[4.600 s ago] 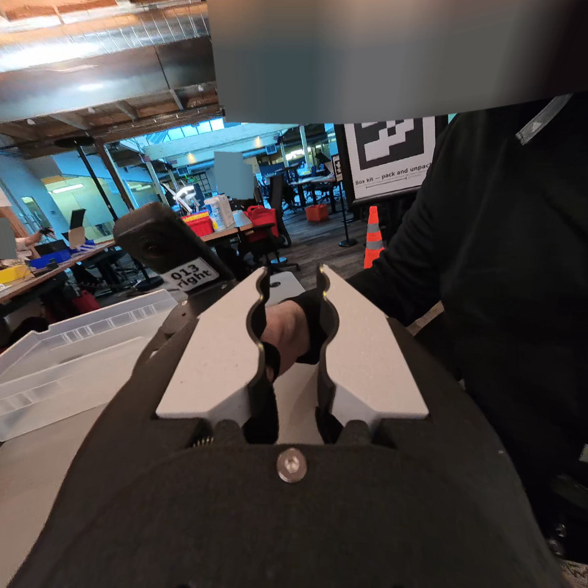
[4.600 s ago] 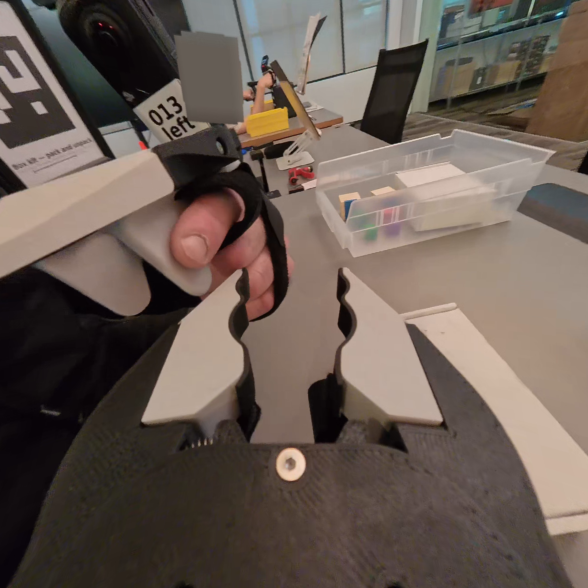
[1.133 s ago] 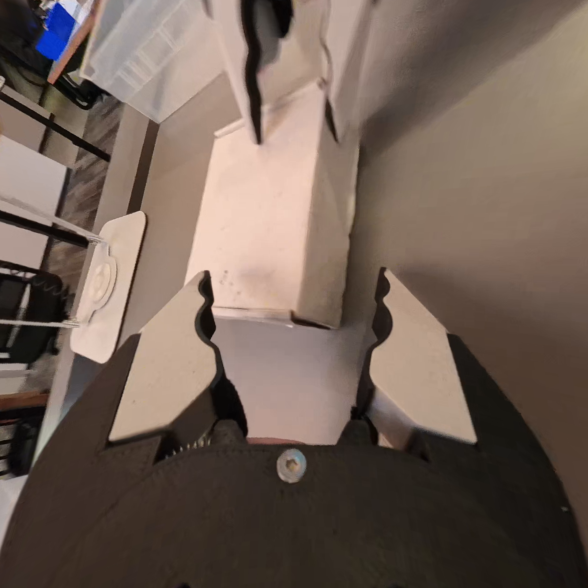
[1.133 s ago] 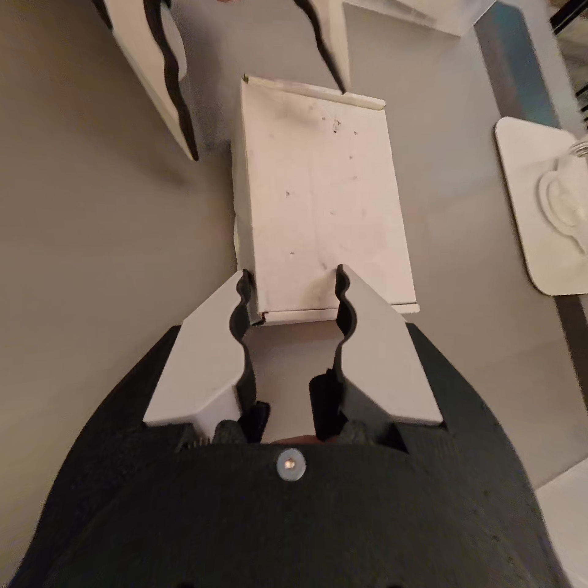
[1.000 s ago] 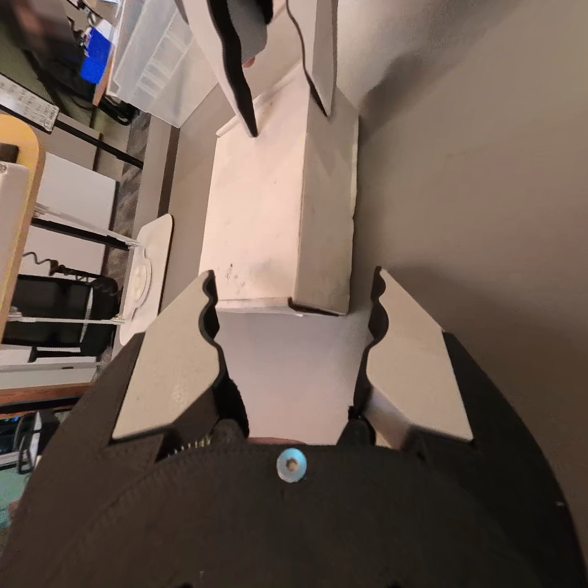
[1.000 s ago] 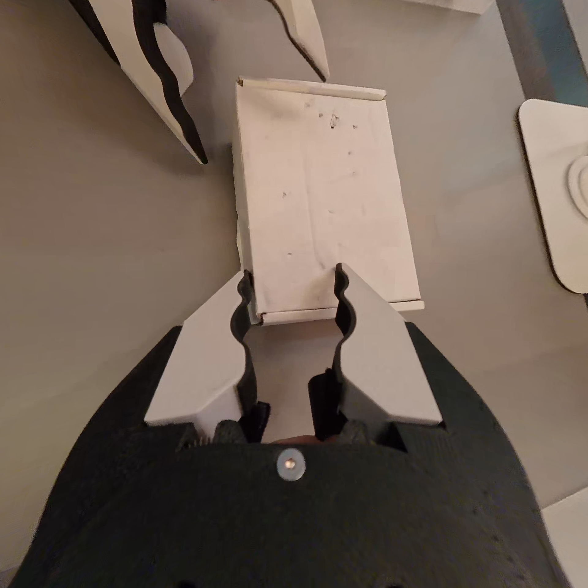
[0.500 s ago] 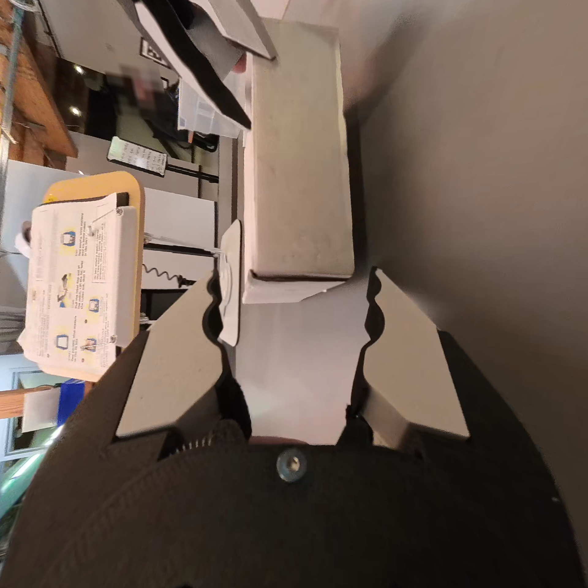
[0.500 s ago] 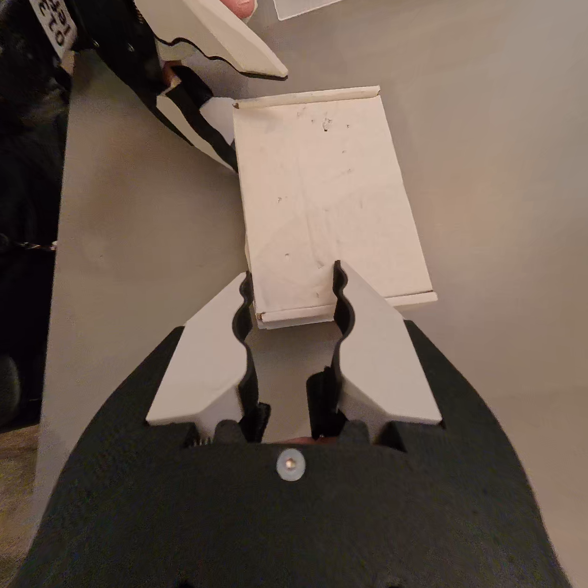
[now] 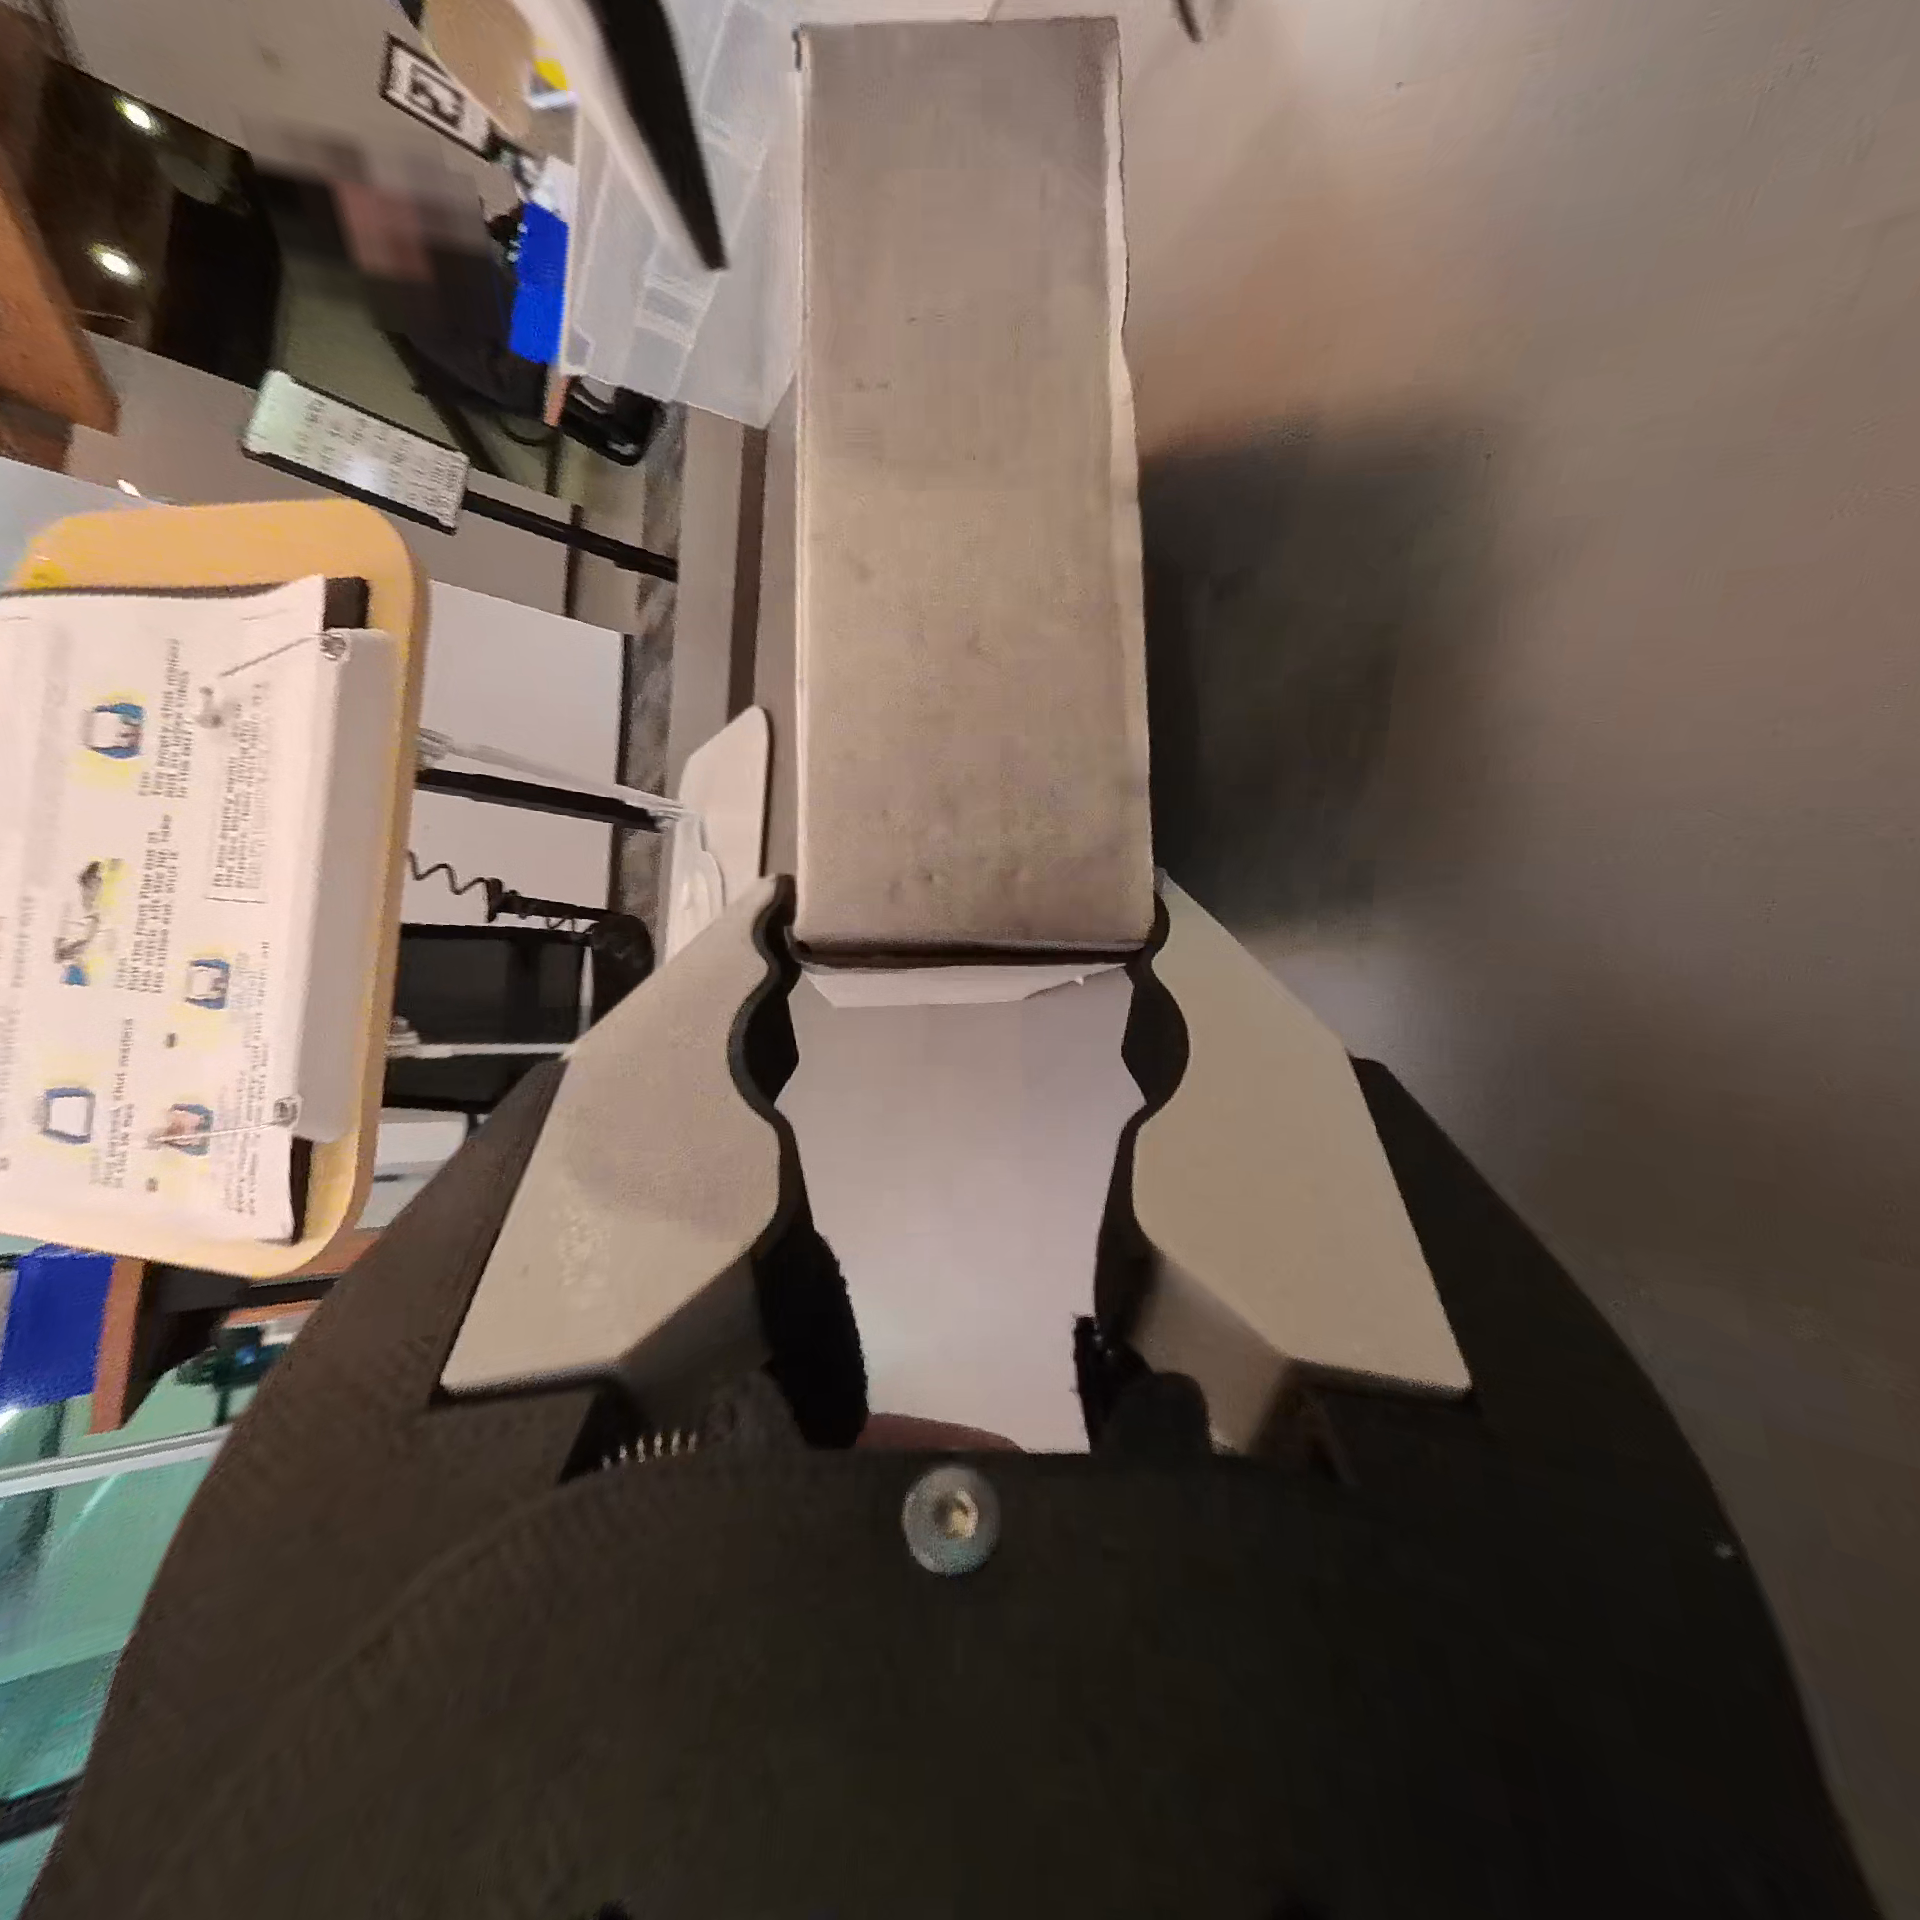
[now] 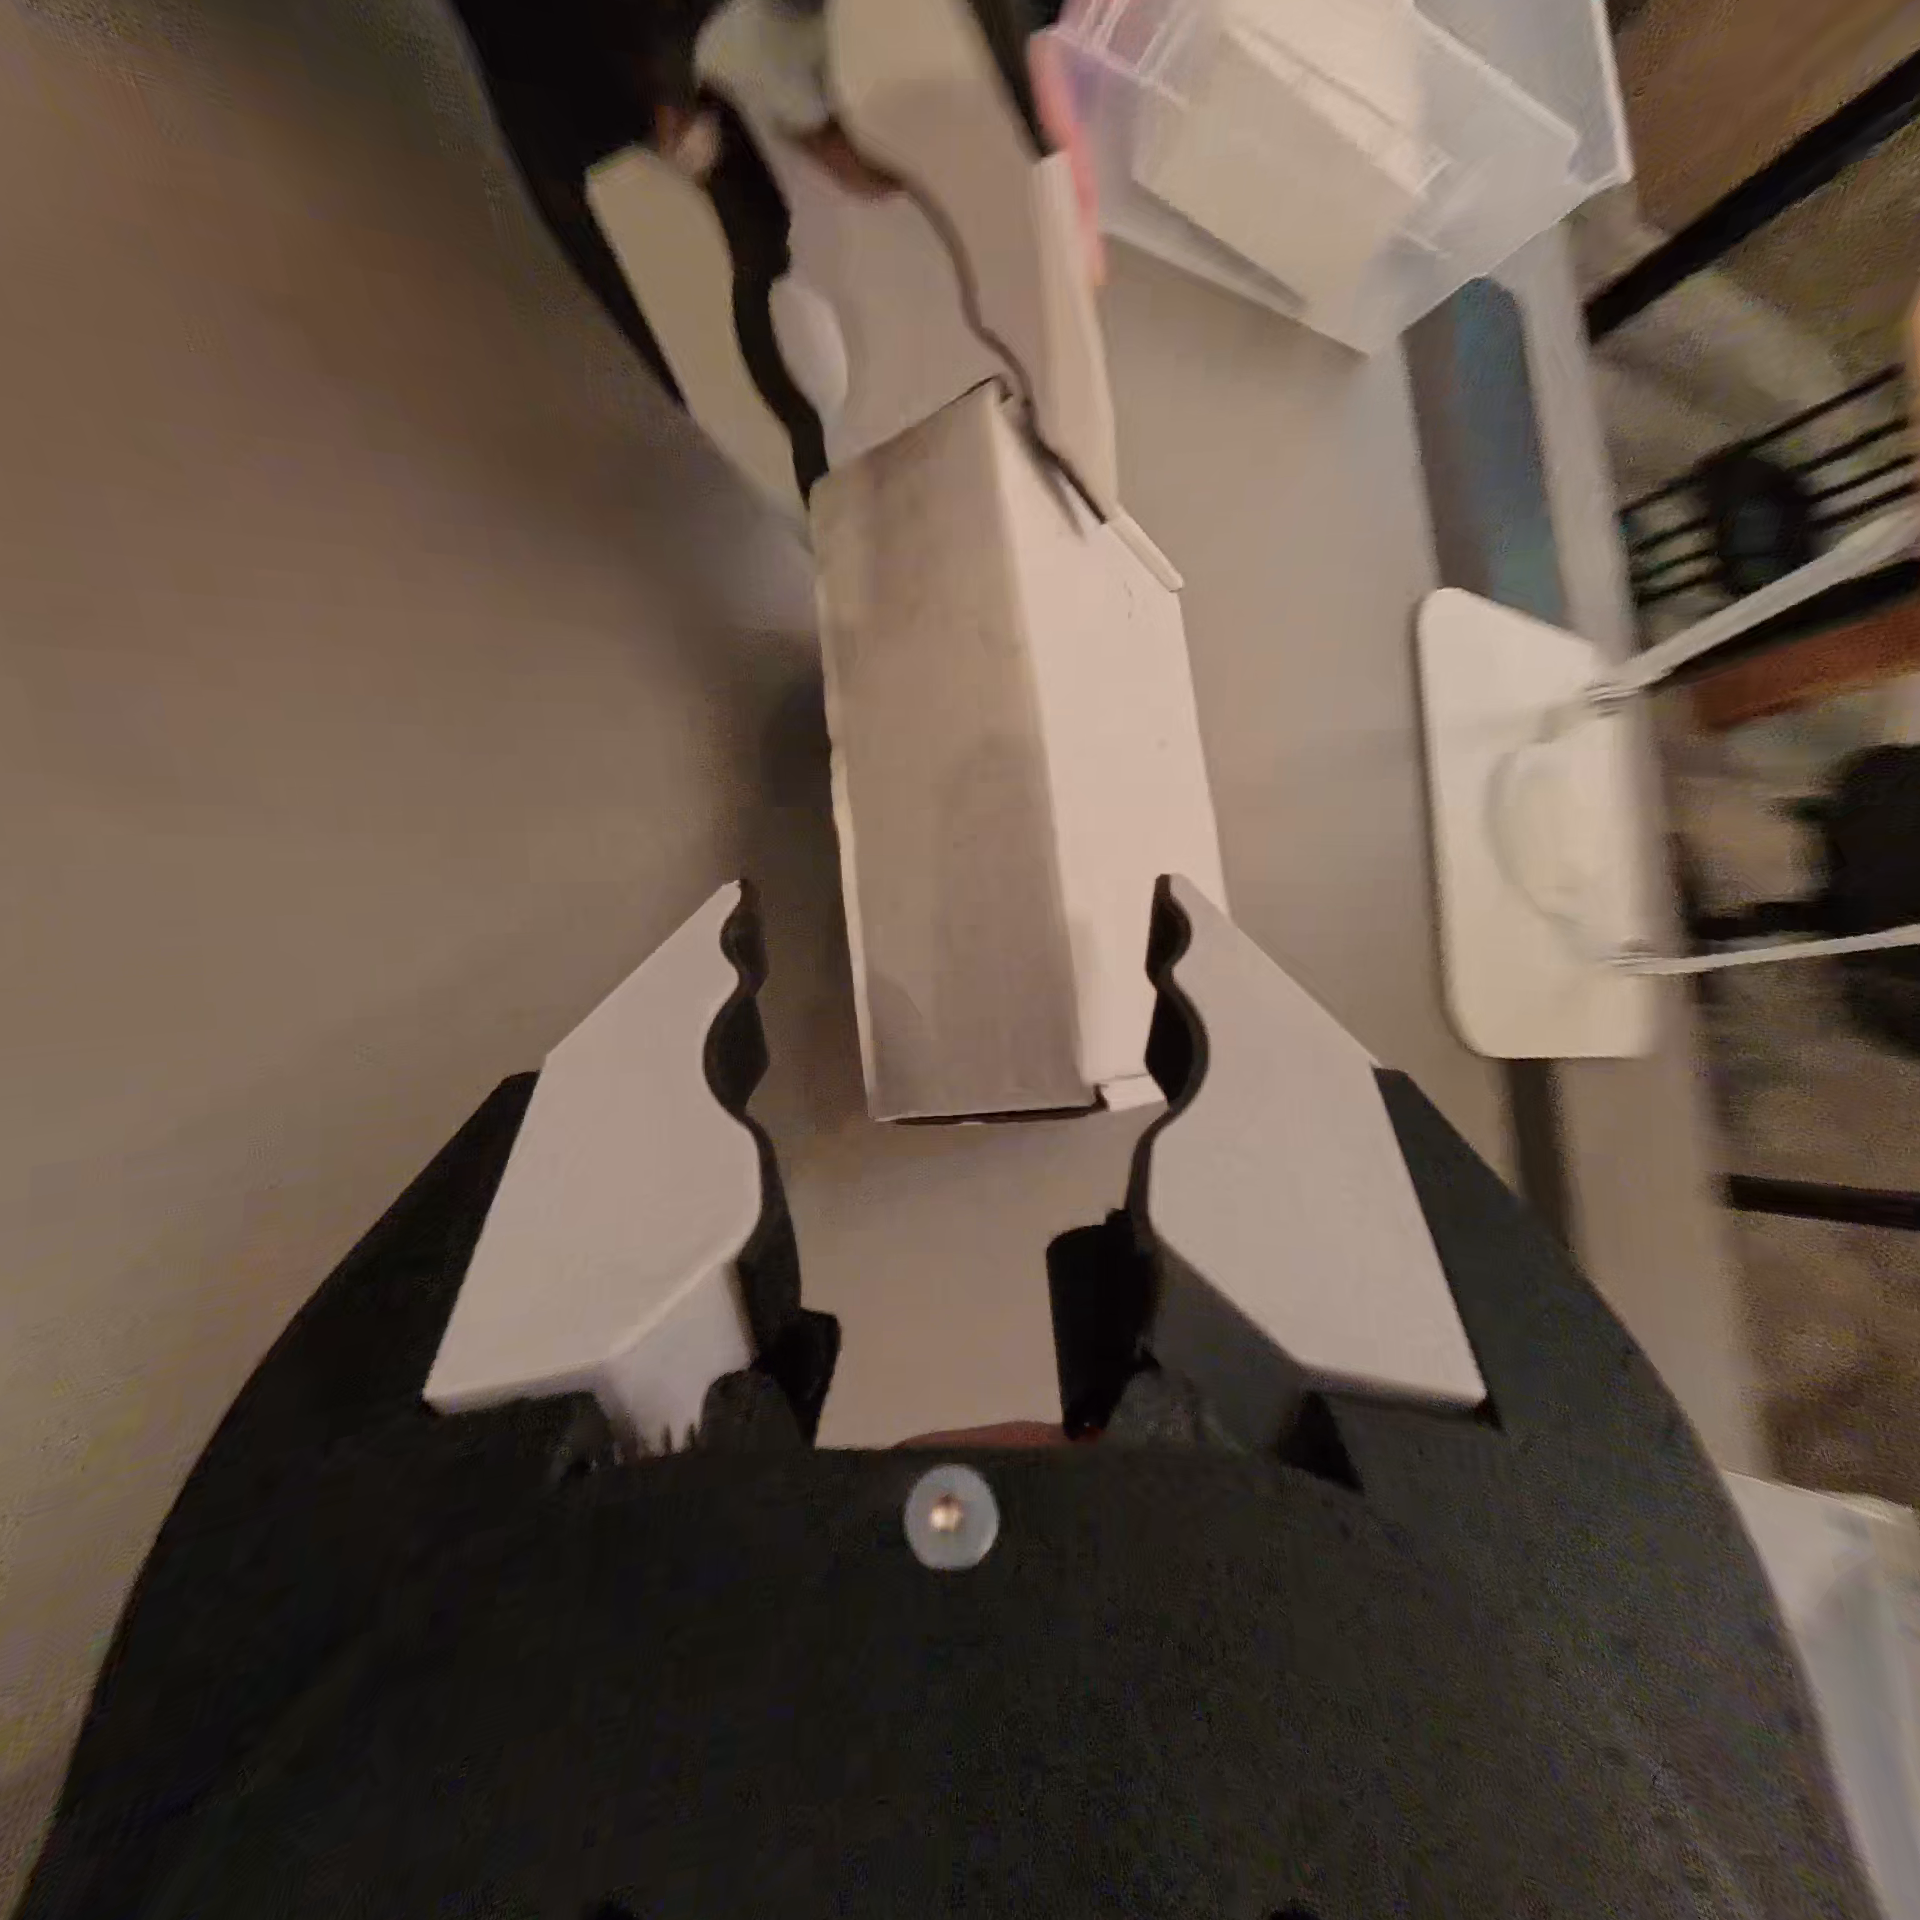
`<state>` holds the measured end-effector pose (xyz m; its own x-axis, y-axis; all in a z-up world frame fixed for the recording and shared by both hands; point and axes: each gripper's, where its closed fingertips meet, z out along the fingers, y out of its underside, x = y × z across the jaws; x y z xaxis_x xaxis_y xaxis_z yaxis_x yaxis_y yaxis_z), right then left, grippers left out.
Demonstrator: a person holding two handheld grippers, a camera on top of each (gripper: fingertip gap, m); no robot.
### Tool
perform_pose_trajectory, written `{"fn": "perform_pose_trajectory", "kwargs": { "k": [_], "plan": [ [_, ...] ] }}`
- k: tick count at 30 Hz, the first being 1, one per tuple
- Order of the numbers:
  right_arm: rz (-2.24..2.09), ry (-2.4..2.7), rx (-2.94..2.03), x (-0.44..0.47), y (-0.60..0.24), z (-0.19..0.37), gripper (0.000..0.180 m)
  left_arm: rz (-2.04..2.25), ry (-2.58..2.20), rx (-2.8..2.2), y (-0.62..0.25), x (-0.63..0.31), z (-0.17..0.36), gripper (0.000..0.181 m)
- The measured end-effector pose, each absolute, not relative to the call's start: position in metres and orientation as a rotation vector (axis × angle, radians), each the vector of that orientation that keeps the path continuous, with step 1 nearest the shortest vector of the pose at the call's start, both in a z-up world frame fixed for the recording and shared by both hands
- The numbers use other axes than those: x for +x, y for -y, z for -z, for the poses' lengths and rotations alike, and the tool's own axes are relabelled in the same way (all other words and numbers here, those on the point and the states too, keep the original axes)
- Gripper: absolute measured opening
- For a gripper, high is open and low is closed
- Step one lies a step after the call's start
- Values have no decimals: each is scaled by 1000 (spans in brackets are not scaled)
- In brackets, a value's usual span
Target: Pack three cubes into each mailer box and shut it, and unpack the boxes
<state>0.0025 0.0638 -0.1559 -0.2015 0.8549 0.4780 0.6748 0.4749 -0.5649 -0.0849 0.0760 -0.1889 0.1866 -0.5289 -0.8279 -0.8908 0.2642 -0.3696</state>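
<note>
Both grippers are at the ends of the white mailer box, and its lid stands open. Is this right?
Not quite: the lid is shut. The right wrist view shows the mailer box closed, with the left gripper and right gripper at its ends.

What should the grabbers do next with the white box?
Probably close the right gripper on its end of the mailer box. Its fingers straddle that end with gaps on both sides, while the left gripper already pinches the other end, so both would then hold it.

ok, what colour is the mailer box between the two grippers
White, a bit scuffed and greyish in shadow. The mailer box shows best in the right wrist view.
</note>
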Motion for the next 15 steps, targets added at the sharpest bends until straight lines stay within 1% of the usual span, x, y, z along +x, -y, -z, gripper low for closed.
{"fn": "perform_pose_trajectory", "kwargs": {
  "k": [2,4,5,7,8,10,11,14,15],
  "plan": [
    [-69,1938,-1158,0,-66,165,65,-370,-1480,-1444,-77,-82,186,61],
    [95,1864,-1030,-2,-76,166,64,-334,-1489,-1485,-79,-81,184,61],
    [144,1822,-977,-3,-80,163,53,-333,-1501,-1495,-80,-81,184,62],
    [189,1796,-904,-1,-80,161,45,-309,-1495,-1520,-81,-80,182,61],
    [209,1802,-863,0,-79,163,34,-304,-1495,-1527,-82,-80,182,61],
    [178,1795,-850,0,-76,165,23,-301,-1497,-1535,-83,-80,181,61],
    [146,1795,-857,1,-75,166,8,-295,-1492,-1535,-84,-80,181,61],
    [116,1791,-886,2,-79,165,8,-280,-1490,-1549,-86,-78,180,60],
    [110,1793,-891,1,-80,164,4,-294,-1499,-1552,-87,-79,180,60]
  ]
}}
